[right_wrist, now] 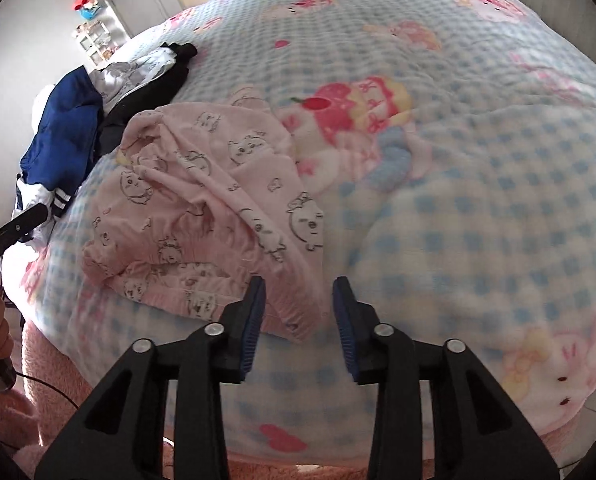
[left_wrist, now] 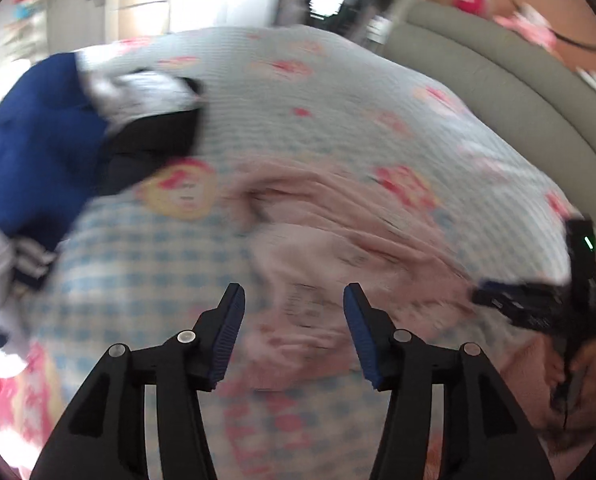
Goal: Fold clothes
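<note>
Right wrist view: my right gripper (right_wrist: 298,312) and left gripper (left_wrist: 292,332) gape empty over crumpled pink pajamas (right_wrist: 202,184); a careless pinch could snag the blanket (right_wrist: 457,220).

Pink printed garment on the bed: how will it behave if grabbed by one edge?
The pink garment lies crumpled in soft folds, so it is probably floppy and will drape. It looks thin, likely light. On the fleecy blanket it may drag rather than slide.
</note>
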Demonstrator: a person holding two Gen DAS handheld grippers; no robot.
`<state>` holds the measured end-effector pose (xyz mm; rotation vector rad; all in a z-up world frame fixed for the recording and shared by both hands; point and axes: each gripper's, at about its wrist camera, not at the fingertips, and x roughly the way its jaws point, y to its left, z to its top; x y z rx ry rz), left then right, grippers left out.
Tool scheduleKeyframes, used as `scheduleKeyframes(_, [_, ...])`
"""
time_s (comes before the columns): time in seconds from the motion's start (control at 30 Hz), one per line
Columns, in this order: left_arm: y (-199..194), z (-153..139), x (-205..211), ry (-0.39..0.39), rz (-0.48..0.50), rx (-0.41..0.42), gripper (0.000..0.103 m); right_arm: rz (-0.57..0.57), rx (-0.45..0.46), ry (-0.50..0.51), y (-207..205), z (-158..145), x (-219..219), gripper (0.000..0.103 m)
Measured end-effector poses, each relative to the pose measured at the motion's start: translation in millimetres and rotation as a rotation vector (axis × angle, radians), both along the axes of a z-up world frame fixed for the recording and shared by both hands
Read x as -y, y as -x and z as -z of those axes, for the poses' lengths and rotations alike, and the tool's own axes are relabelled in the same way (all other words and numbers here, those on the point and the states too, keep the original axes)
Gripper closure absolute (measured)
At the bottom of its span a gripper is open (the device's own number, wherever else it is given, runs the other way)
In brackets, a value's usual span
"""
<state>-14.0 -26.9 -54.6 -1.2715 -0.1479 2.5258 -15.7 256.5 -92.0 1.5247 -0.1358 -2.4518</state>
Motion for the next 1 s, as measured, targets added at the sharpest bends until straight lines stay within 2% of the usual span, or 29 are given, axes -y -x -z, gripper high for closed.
scheduleKeyframes(0.07, [5.2, 14.6, -25.5, -0.002, 0.085, 0.039, 0.05, -0.022, 0.003, -0.003, -0.6, 4.3, 10.9, 0.064])
scheduleKeyframes(0.13, [8.9, 29.1, -50.9, 0.072, 0.131, 0.05, 0.05, -0.036, 0.01, -0.004, -0.4, 9.4, 20.3, 0.062])
scheduleKeyframes(0.27, [28.2, 65.9, -79.5, 0.276, 0.12, 0.1, 0.049, -0.045, 0.025, -0.007, -2.4, 18.1, 30.5, 0.062])
scheduleKeyframes(0.33, [33.2, 77.4, -80.5, 0.312, 0.111, 0.138, 0.052, -0.037, 0.017, -0.027, -5.3, 16.3, 28.4, 0.062])
scheduleKeyframes(0.37, [33.0, 76.4, -78.6, 0.293, 0.115, 0.147, 0.066, -0.031, 0.012, -0.03, -5.4, 14.3, 26.2, 0.062])
scheduleKeyframes(0.43, [30.2, 67.0, -69.9, 0.232, 0.099, 0.14, 0.08, -0.019, 0.002, -0.035, -5.7, 10.5, 21.8, 0.061])
scheduleKeyframes(0.47, [28.1, 60.1, -63.1, 0.197, 0.079, 0.129, 0.091, -0.013, -0.003, -0.037, -5.9, 8.6, 19.5, 0.06])
scheduleKeyframes(0.5, [25.8, 52.7, -53.0, 0.165, 0.045, 0.117, 0.094, -0.005, -0.009, -0.039, -6.3, 6.9, 17.2, 0.055])
scheduleKeyframes(0.57, [20.6, 39.3, -32.1, 0.11, -0.026, 0.095, 0.094, 0.006, -0.013, -0.028, -6.4, 5.8, 14.7, 0.049])
scheduleKeyframes(0.73, [2.5, 19.7, 5.3, 0.064, -0.14, 0.053, 0.094, 0.024, 0.02, 0.01, -5.0, 15.1, 18.6, 0.049])
scheduleKeyframes(0.83, [-0.9, 20.4, 18.5, 0.024, -0.153, 0.069, 0.093, -0.025, 0.022, -0.006, -7.2, 16.6, 31.4, 0.045])
scheduleKeyframes(0.9, [-5.6, 21.1, 22.4, -0.013, -0.145, 0.067, 0.088, -0.077, 0.032, -0.022, -9.1, 19.0, 42.6, 0.045])
scheduleKeyframes(0.93, [-7.2, 23.7, 21.6, 0.023, -0.152, 0.06, 0.079, -0.106, 0.039, -0.03, -10.2, 20.8, 48.8, 0.045])
scheduleKeyframes(0.97, [-8.6, 26.8, 19.4, 0.068, -0.154, 0.054, 0.061, -0.134, 0.046, -0.035, -11.2, 22.8, 54.8, 0.045])
scheduleKeyframes(1.0, [-9.5, 31.2, 13.4, 0.14, -0.14, 0.05, 0.054, -0.154, 0.053, -0.033, -12.1, 25.6, 60.3, 0.045])
